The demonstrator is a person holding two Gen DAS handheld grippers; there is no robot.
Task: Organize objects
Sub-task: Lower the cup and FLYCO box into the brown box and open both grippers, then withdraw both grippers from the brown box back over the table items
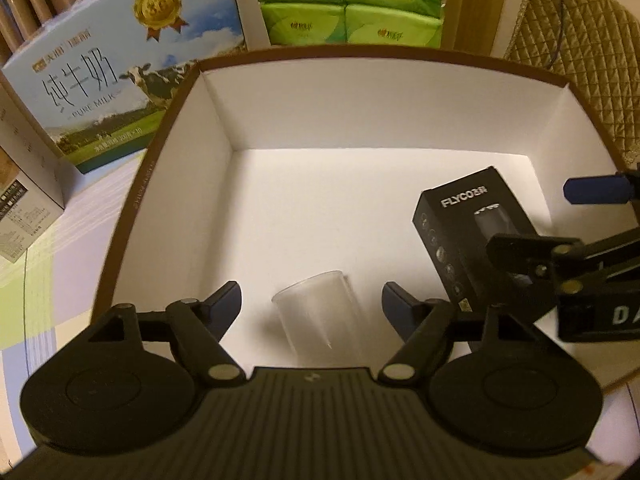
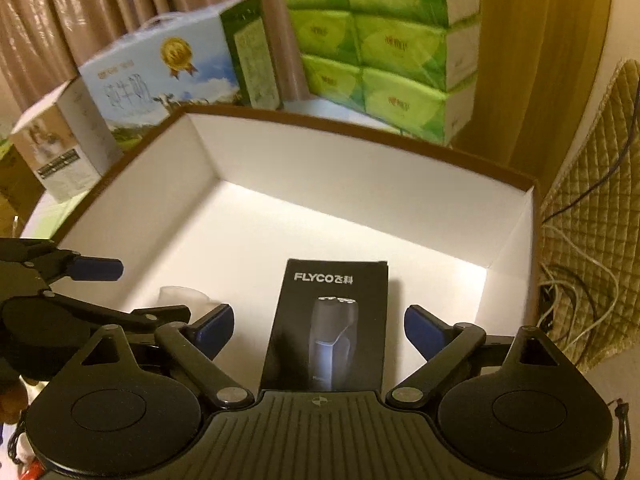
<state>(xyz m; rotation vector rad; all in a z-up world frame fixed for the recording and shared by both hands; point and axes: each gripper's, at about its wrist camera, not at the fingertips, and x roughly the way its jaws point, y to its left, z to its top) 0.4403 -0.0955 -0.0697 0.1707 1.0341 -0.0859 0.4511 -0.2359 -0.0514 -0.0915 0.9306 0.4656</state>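
Observation:
A large open box (image 1: 280,104) with white inside walls and a brown rim fills both views. On its floor, a clear plastic cup (image 1: 316,316) sits between the spread fingers of my left gripper (image 1: 313,304), untouched by either pad. A black FLYCO shaver box (image 2: 328,320) lies flat on the floor to the cup's right. My right gripper (image 2: 318,326) hangs open over the shaver box's near end, pads clear of its sides. The shaver box (image 1: 460,228) and the right gripper's blue pad (image 1: 596,190) also show in the left wrist view. The cup (image 2: 180,296) shows in the right wrist view too.
Behind the big box stand a blue milk carton case (image 1: 112,72), a small white carton (image 2: 64,152) and stacked green tissue packs (image 2: 392,48). A quilted chair back (image 1: 580,48) with cables (image 2: 580,292) is on the right. Curtains hang behind.

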